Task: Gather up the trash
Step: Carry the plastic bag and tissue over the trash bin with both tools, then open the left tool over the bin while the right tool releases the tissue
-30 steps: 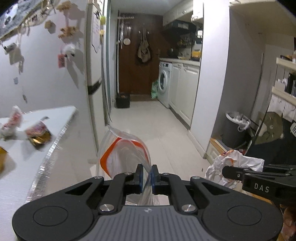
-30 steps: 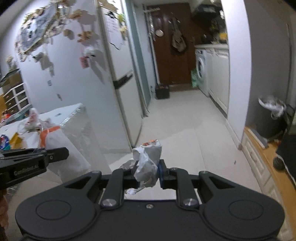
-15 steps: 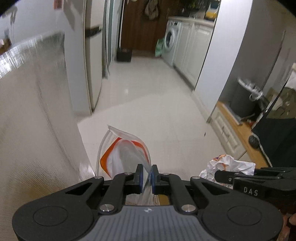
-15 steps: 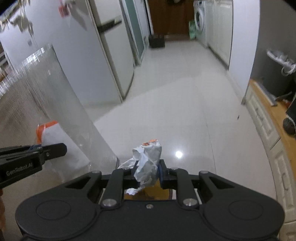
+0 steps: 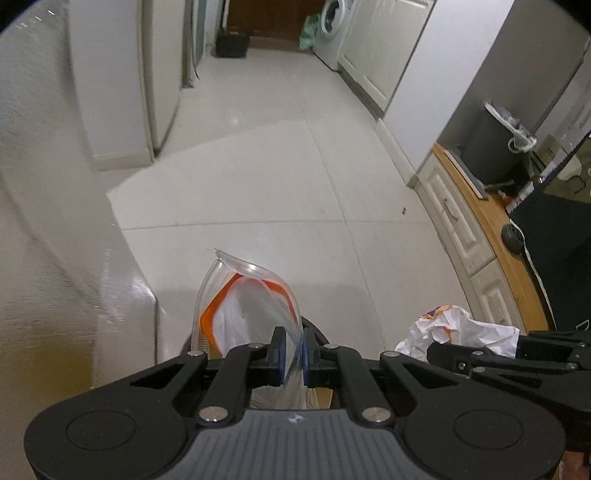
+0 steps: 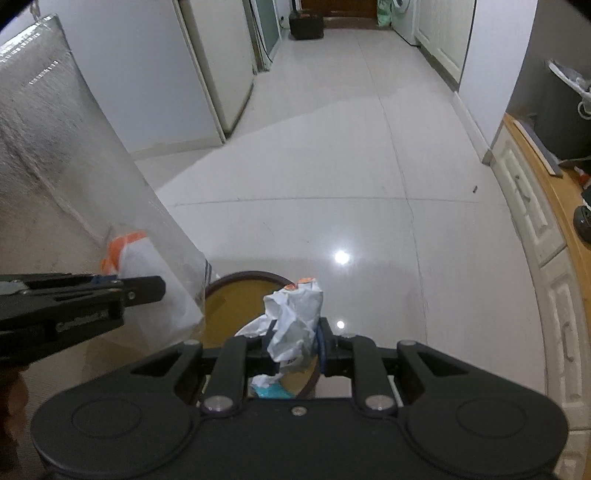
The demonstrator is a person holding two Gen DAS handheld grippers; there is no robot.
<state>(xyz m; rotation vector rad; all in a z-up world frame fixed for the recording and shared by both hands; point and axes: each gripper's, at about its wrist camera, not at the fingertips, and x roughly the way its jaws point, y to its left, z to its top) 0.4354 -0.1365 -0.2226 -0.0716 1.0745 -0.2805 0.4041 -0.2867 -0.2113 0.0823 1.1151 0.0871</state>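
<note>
This is a home kitchen: a washing machine (image 5: 332,29) stands at the far end, white cupboards (image 5: 373,62) just beside it.

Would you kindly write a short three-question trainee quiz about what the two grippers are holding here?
1. True or false: the left gripper is shut on a clear plastic bag.
2. What does the right gripper hold: (a) crumpled paper wrapper, (b) bottle, (c) spoon?
3. What round container lies below the right gripper?

Key: 1 true. 2 a. 3 the brown-rimmed bin.
</note>
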